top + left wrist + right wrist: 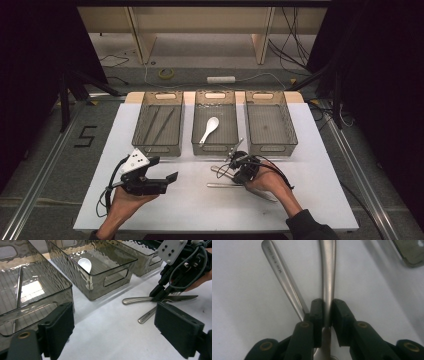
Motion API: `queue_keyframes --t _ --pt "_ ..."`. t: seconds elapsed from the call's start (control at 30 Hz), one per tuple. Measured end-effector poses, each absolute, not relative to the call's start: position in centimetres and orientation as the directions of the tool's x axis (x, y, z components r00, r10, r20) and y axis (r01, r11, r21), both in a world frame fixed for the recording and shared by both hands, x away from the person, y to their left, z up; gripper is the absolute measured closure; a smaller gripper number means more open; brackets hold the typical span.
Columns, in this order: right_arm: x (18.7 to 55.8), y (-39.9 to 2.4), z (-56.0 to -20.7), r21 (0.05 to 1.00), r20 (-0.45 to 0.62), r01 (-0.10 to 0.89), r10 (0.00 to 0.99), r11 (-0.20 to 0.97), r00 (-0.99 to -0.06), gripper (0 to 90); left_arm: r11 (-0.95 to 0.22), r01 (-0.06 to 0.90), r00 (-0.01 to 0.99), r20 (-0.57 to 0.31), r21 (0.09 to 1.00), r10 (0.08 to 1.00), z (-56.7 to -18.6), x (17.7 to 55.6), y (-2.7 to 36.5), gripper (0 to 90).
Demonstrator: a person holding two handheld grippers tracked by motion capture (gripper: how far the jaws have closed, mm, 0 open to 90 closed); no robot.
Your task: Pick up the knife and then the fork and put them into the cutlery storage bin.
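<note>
A large black "5" point(85, 136) is marked on the grey floor to the left of the table, seen from the high view. In the right gripper view, the slanting steel handle point(283, 275) lying on the white tabletop carries a short line of small engraved lettering point(276, 263) running along its length near the rounded end; the characters are too small and blurred to make out. Nothing else legible appears on the bins, the table or the grippers.

White table point(320, 200), three bins point(215, 148), knife point(140, 300), fork point(147, 315)
</note>
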State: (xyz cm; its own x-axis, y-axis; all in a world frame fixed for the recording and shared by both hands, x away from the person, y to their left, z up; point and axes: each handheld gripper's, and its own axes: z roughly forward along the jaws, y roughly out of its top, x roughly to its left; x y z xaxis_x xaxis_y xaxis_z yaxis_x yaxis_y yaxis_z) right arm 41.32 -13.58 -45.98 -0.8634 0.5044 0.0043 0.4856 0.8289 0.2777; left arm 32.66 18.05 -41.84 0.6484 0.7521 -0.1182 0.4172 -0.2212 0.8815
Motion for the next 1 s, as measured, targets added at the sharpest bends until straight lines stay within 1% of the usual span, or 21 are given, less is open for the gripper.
queue_keyframes --t 0.23,0.5,0.53,0.7,0.73,1.0 --pt "41.4 -13.4 -45.9 0.269 0.003 0.494 0.512 0.827 -0.859 80.1 -0.222 0.416 0.649 -0.118 0.882 0.751 -41.8 32.6 18.0 15.6" --pt "41.2 -13.6 -45.7 0.262 -0.017 0.445 0.465 0.856 -0.885 80.4 -0.222 0.414 0.65 -0.116 0.883 0.751 -41.8 32.6 18.1 15.6" --pt "41.2 -13.6 -45.6 0.262 -0.013 0.455 0.475 0.851 -0.88 80.4 -0.221 0.414 0.65 -0.116 0.883 0.751 -41.8 32.6 18.1 15.6" --pt "41.2 -14.0 -44.9 0.281 -0.022 0.443 0.468 0.851 -0.884 80.5 -0.221 0.414 0.649 -0.116 0.883 0.752 -41.8 32.6 18.1 15.7" --pt "41.1 -14.0 -44.6 0.284 -0.016 0.456 0.48 0.843 -0.877 80.4 -0.222 0.414 0.649 -0.115 0.883 0.752 -41.8 32.6 18.1 15.6" --pt "41.0 -15.2 -42.5 0.345 -0.01 0.46 0.494 0.818 -0.87 80.4 -0.207 0.417 0.646 -0.128 0.885 0.753 -41.7 32.7 18.2 15.7"
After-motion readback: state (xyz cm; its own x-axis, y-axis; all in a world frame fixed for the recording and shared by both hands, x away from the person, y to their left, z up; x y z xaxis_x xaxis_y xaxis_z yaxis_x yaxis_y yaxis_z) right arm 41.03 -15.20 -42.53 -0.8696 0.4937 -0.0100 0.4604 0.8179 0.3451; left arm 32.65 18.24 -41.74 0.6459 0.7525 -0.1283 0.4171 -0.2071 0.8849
